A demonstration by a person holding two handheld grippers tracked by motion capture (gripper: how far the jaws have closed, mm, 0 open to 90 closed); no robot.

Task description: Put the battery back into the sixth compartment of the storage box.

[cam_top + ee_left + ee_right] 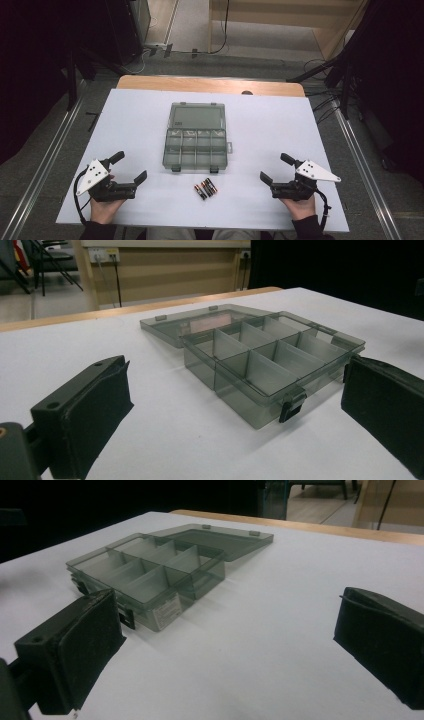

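Observation:
A clear grey compartment box (pixel 196 147) lies open in the middle of the white table, its lid (pixel 197 116) folded flat behind it and its several compartments empty. Three batteries (pixel 206 188) lie side by side on the table just in front of the box. My left gripper (pixel 129 167) rests at the front left, open, with nothing between its jaws; in its own view the box (pixel 272 360) lies ahead. My right gripper (pixel 276 167) rests at the front right, open and empty too, and the box (pixel 145 575) shows ahead on the left in its view.
The white table (pixel 270 125) has bare surface on both sides of the box. A wooden strip (pixel 210 85) runs along its far edge. Beyond it are floor cables and dark stands.

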